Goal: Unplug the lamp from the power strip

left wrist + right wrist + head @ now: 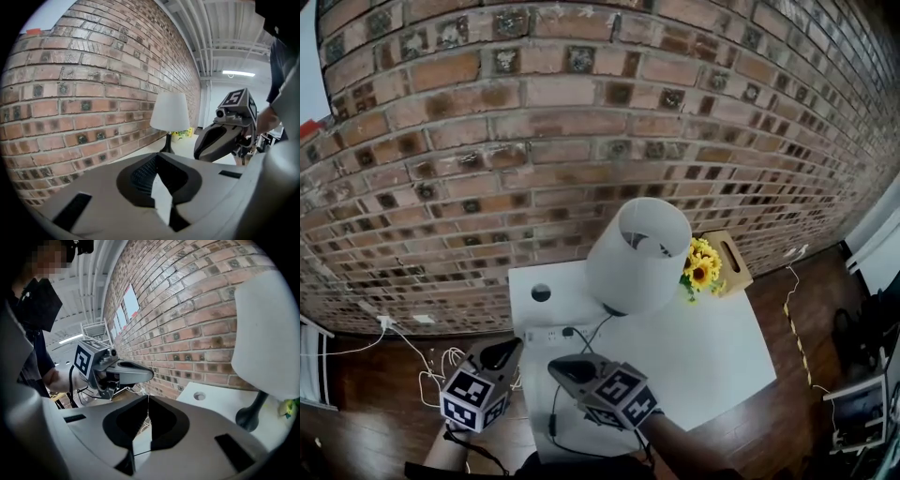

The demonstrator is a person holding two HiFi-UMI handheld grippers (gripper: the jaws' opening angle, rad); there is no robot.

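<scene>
A red-brown brick wall (581, 122) with pale mortar rises beyond the left tongs (502, 352) and the right tongs (563, 367) and fills most of the head view. A white rectangular bench (722, 361) stands just beside it, ahead of and under the right tongs, with a round hole (541, 292) ahead of the left tongs. Dark brown wooden floor (787, 403) lies on both sides of the bench. A yellow-and-black striped strip (795, 330) runs along the floor well to the right of the right tongs. Overhead, a white ribbed ceiling (220, 33) carries a bright tube light (238, 73). Bright windows (131, 301) break the wall high above the left tongs.
</scene>
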